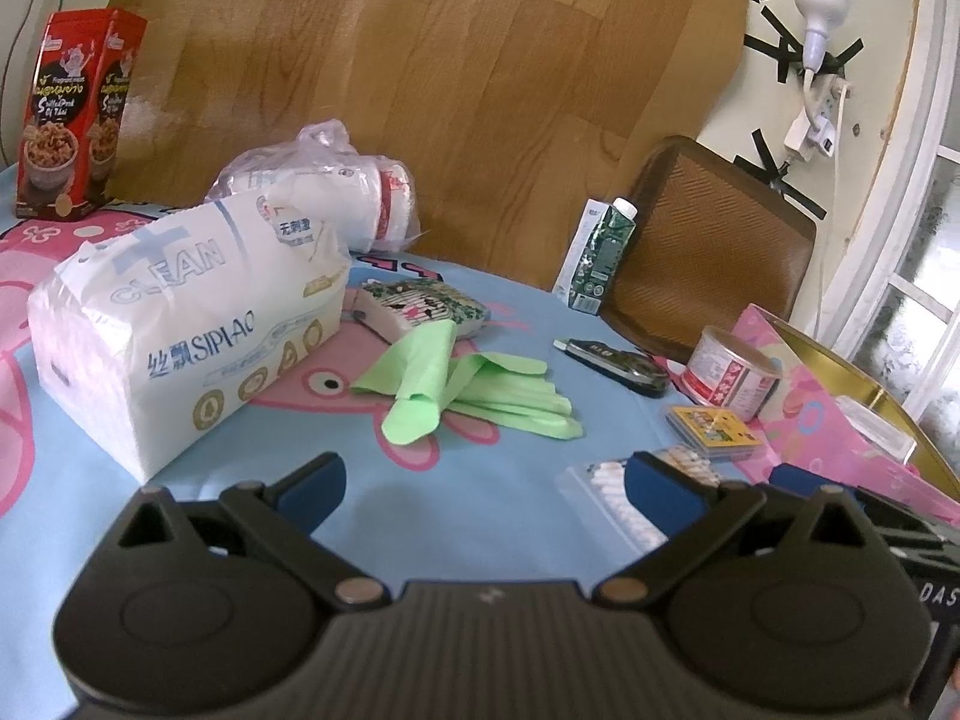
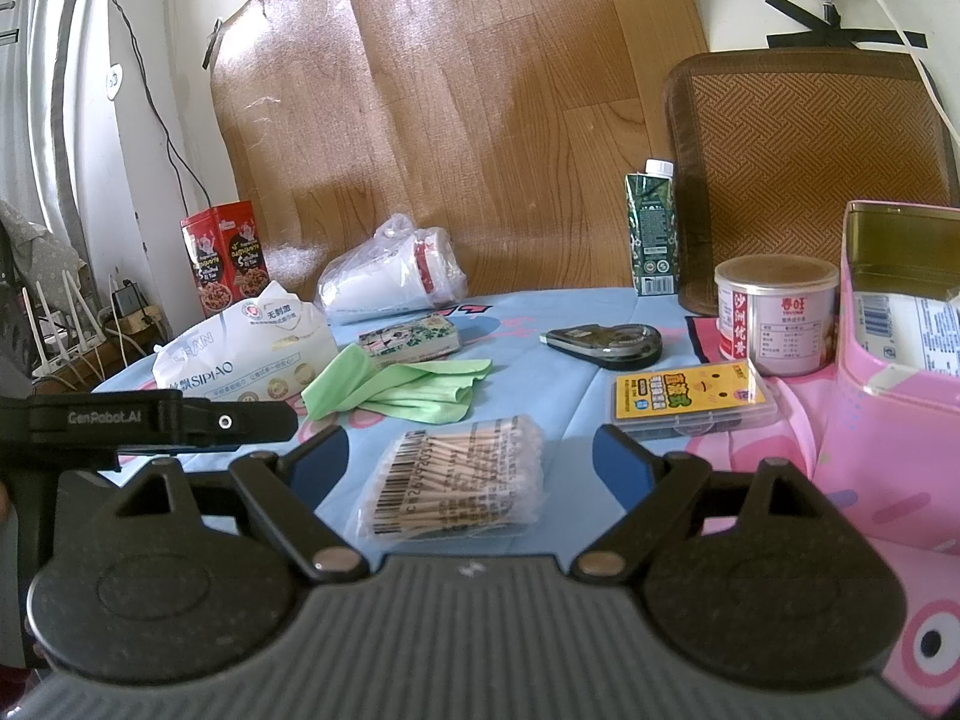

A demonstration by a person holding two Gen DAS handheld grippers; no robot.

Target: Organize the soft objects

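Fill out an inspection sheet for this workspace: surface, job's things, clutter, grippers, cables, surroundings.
Surface: table under a blue and pink cartoon cloth.
Job's things: tissue pack, green gloves, bagged white rolls, all lying loose.
Clutter: cotton swabs, yellow card box, can, drink carton, red box, tape dispenser, patterned packet, pink tin.
Grippers: left gripper open, empty; right gripper open, straddling the swabs.
Cables: white cord on wall.
Surroundings: wood-grain sheet, woven mat.
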